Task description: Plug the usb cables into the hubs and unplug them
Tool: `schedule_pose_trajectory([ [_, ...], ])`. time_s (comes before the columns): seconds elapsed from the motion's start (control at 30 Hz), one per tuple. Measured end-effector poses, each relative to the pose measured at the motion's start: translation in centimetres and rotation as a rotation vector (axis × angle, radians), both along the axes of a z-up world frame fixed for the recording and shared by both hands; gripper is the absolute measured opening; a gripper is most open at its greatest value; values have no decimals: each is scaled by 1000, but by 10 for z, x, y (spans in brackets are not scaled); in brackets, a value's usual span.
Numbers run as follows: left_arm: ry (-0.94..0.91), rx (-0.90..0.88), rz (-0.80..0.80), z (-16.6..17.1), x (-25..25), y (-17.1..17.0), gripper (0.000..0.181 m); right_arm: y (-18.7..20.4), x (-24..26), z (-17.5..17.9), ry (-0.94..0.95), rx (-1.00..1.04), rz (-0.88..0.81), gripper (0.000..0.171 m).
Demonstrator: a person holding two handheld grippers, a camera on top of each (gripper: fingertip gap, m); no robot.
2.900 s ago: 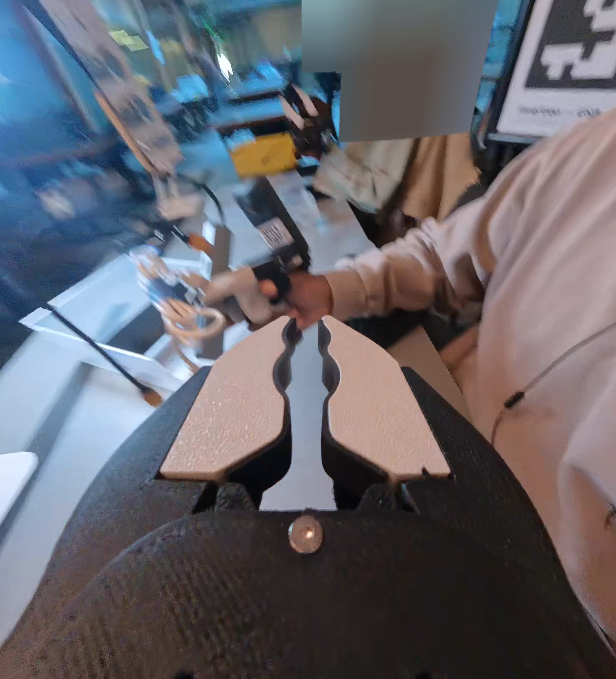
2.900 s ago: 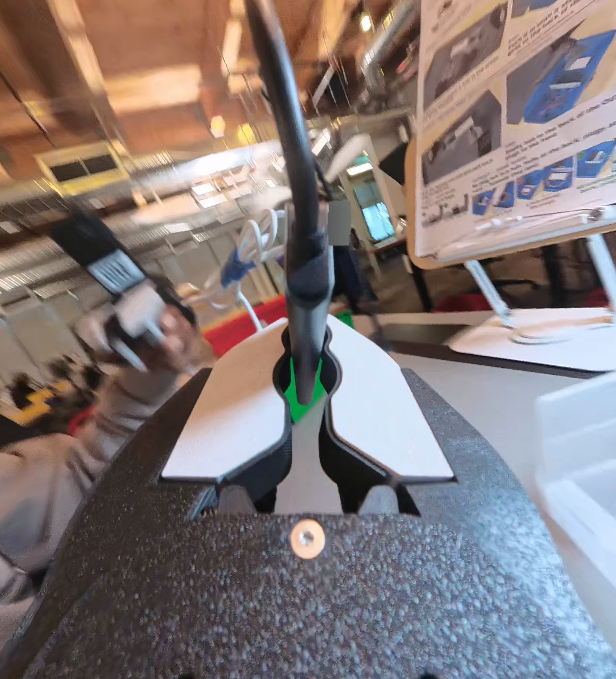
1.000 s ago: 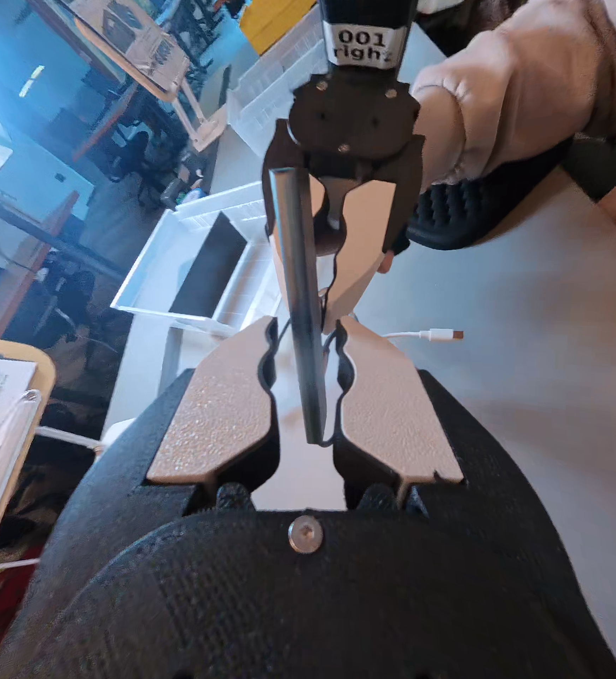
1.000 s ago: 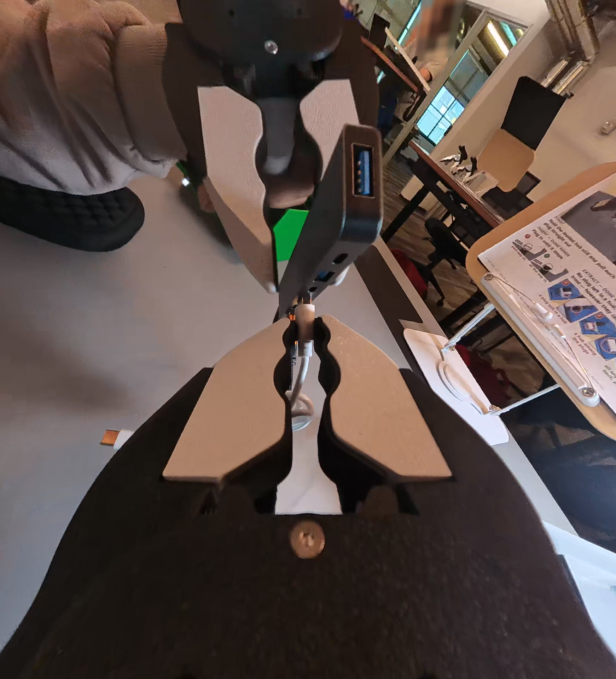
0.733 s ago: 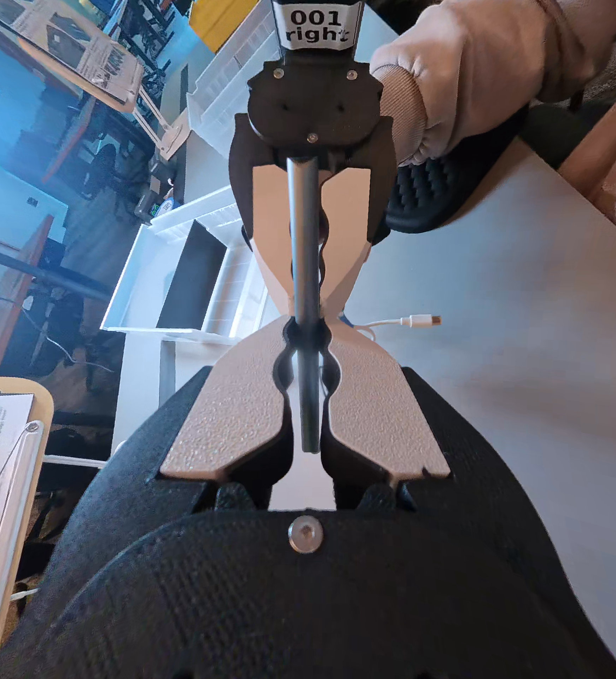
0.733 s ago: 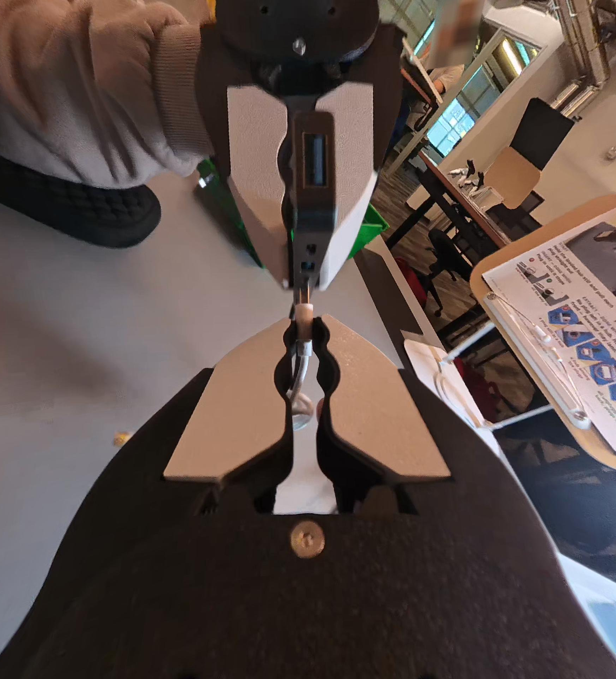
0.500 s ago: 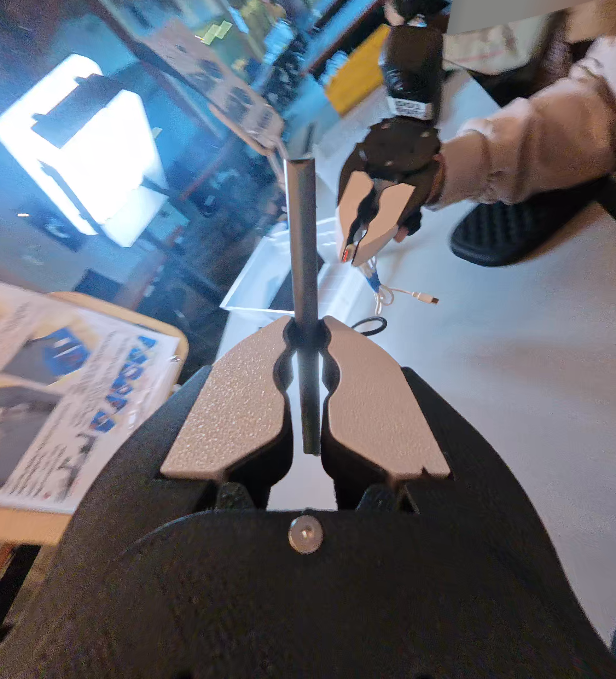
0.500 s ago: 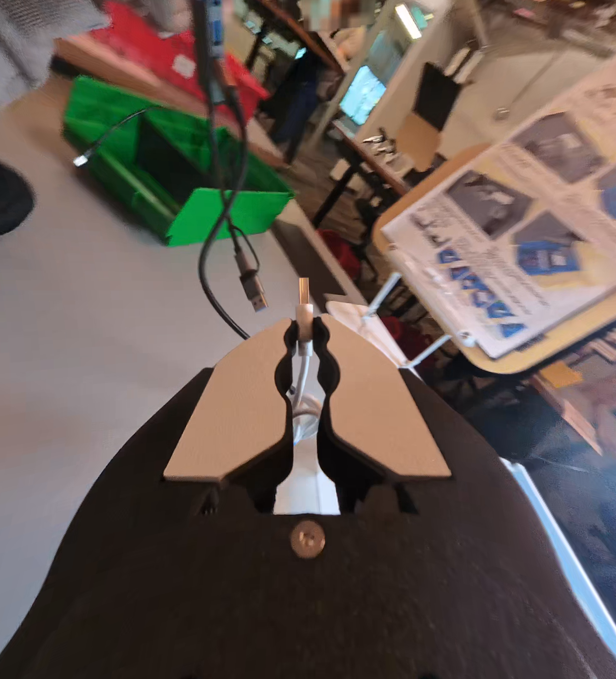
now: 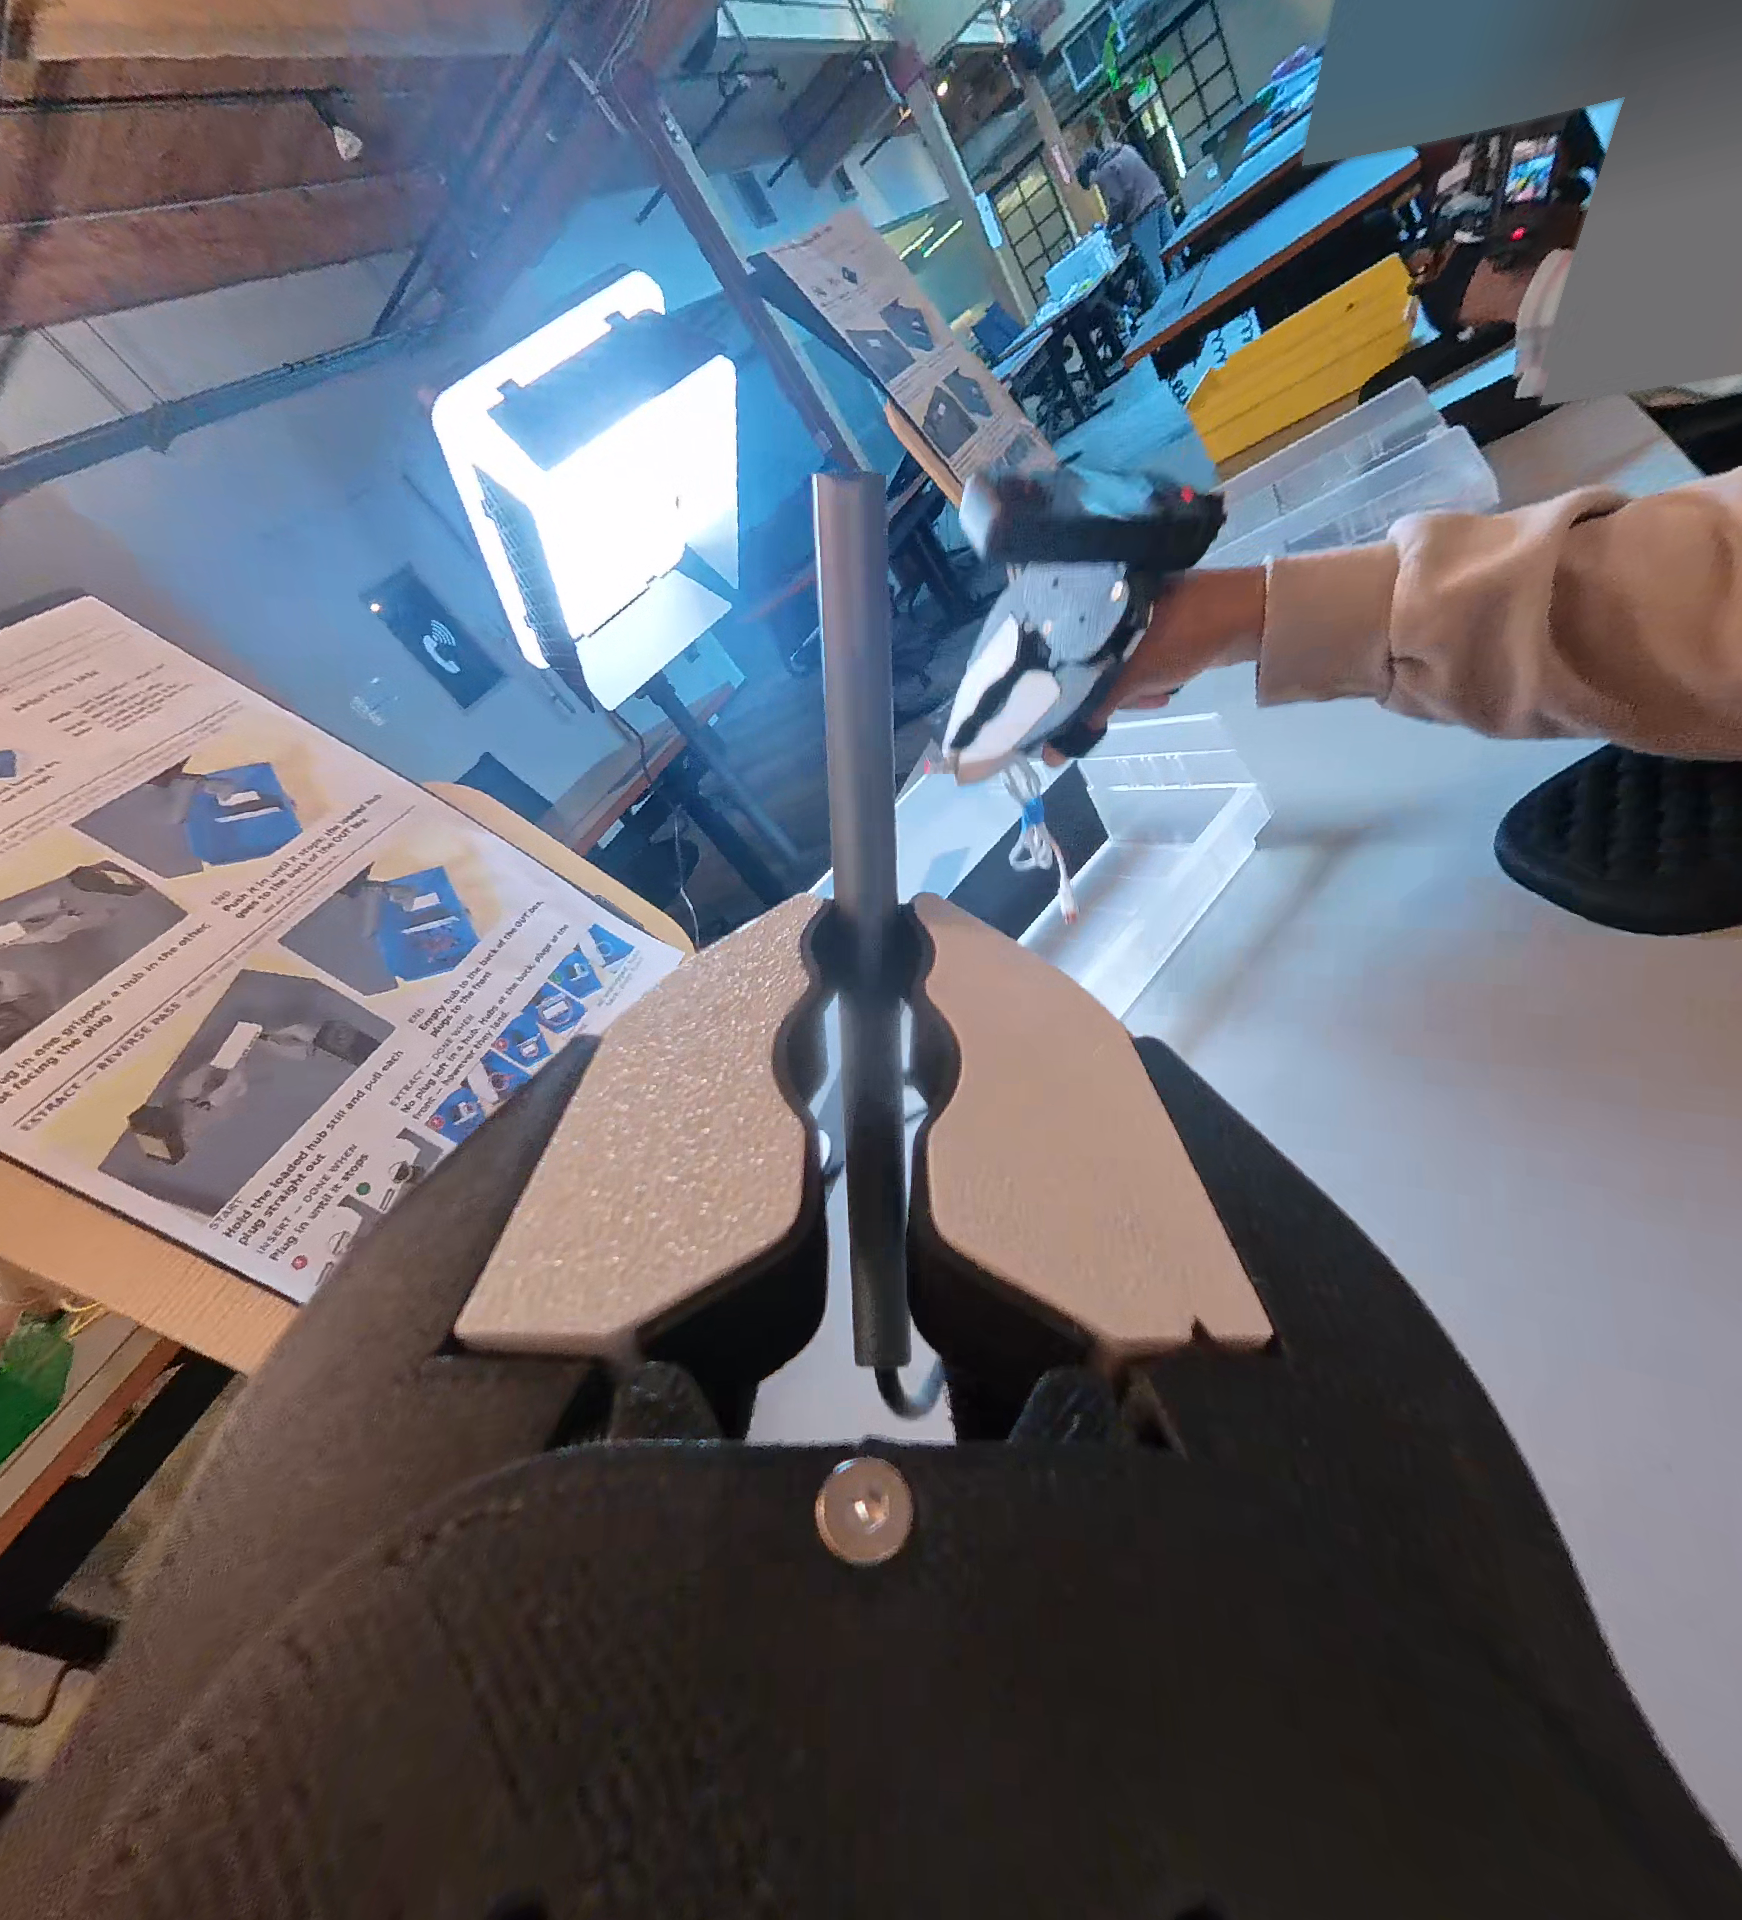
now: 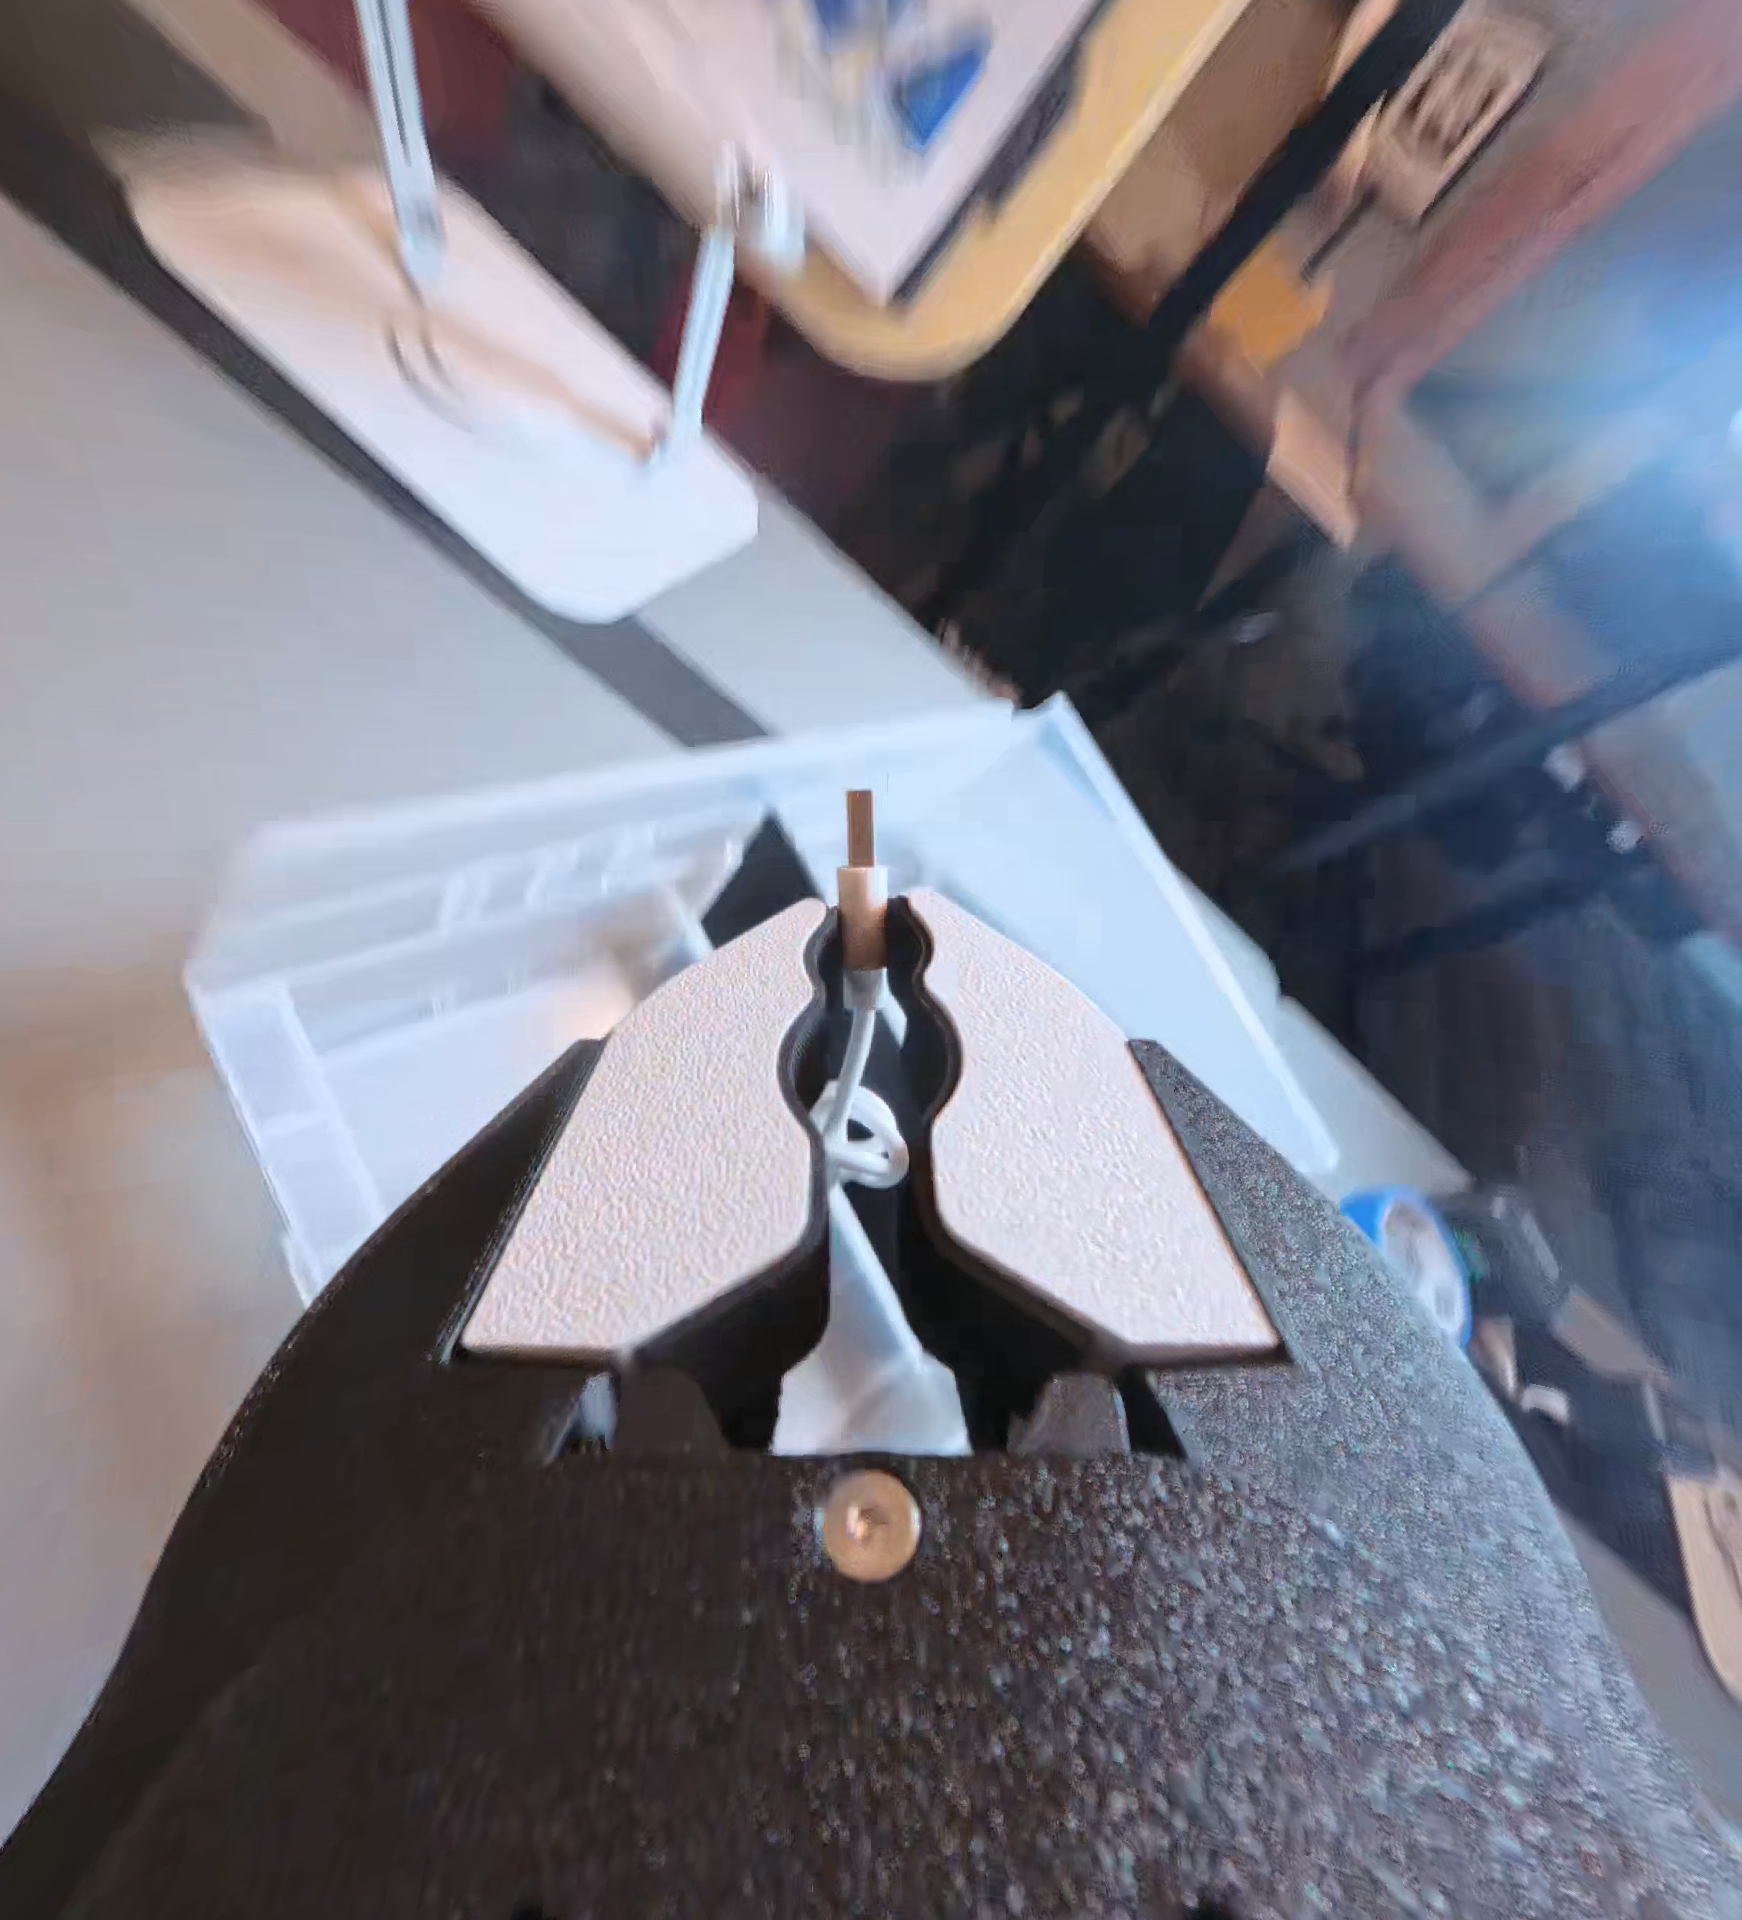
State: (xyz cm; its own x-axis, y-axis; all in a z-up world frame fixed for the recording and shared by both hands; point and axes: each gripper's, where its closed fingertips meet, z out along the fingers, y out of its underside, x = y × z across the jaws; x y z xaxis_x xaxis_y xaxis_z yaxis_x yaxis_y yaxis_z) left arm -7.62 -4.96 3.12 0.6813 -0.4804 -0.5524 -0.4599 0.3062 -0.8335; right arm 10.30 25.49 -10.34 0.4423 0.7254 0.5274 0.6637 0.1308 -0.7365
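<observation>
My left gripper is shut on a slim grey USB hub, held edge-on and pointing up above the white table. Its dark lead hangs behind the jaws. My right gripper is shut on the plug of a white USB cable, metal tip pointing forward, with the bundled cable looped between the fingers. In the left wrist view the right gripper is far off to the upper right over a clear tray, the white cable dangling from it.
An instruction sheet on a wooden board stands at the left. The clear plastic tray lies under the right gripper by the table's edge. A black ribbed pad lies at the right. A bright lamp panel stands beyond the table. Across from one pair of fingers to the other is roughly 40 cm.
The plug has come out of the hub. My right gripper has swung away with the white cable to over the clear tray. My left gripper has tilted the hub upward.
</observation>
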Motion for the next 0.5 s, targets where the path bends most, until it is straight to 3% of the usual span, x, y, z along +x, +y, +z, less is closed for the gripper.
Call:
schedule_pose_trajectory([
  [0.13, -26, -18, -20, -5, 1, 5, 11, 24, 40, -46, -239, -80, -201, 12],
  [0.27, -42, -57, -64, -13, 8, 8, 11, 21, 44, -3, -83, -21, -218, 34],
  [0.37, -81, -77, -109, -15, 17, 9, 11, -22, 14, 48, 118, 16, 10, 43],
  [0.5, -146, -110, -219, -20, 36, 8, 11, -151, -51, 82, 284, -101, 586, 43],
])
